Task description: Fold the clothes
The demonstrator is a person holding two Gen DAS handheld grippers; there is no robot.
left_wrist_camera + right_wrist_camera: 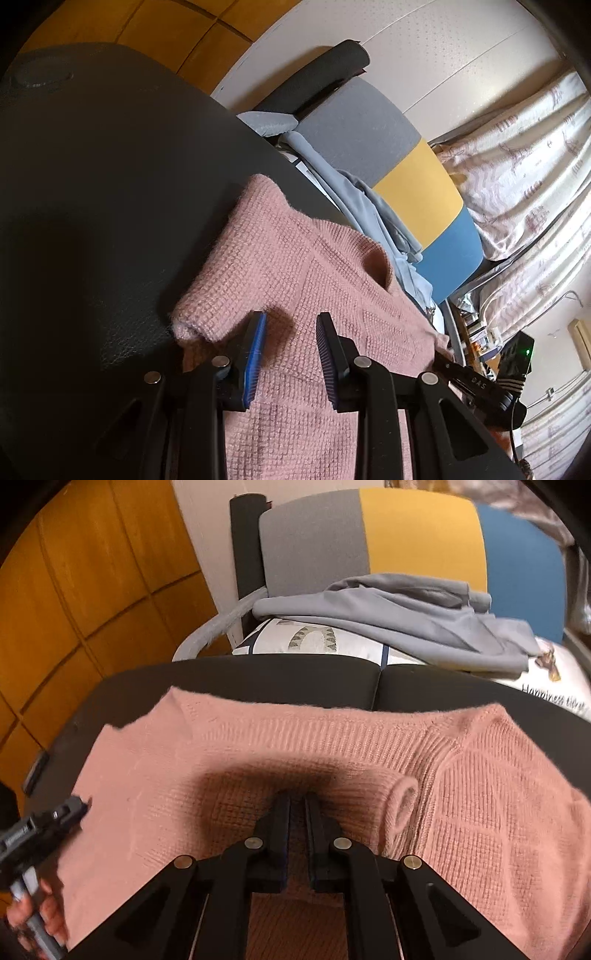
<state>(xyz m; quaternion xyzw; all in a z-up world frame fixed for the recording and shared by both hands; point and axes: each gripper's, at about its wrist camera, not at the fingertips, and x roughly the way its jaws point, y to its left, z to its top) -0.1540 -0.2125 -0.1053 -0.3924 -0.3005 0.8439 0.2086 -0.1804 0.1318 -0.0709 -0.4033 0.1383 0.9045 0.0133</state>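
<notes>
Up close, right tongs nearly shut, pinching pink knit sweater w/ rolled cuff beside, left tongs partly open, nothing held; soft, floppy, grab at hem/shoulder; lies on black worktop.

orange wood floor, tricolour chair

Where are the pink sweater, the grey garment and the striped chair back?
pink sweater [498,775], right wrist view, knit front.
grey garment [406,609], right wrist view, crumpled middle.
striped chair back [417,535], right wrist view, yellow band.
</notes>
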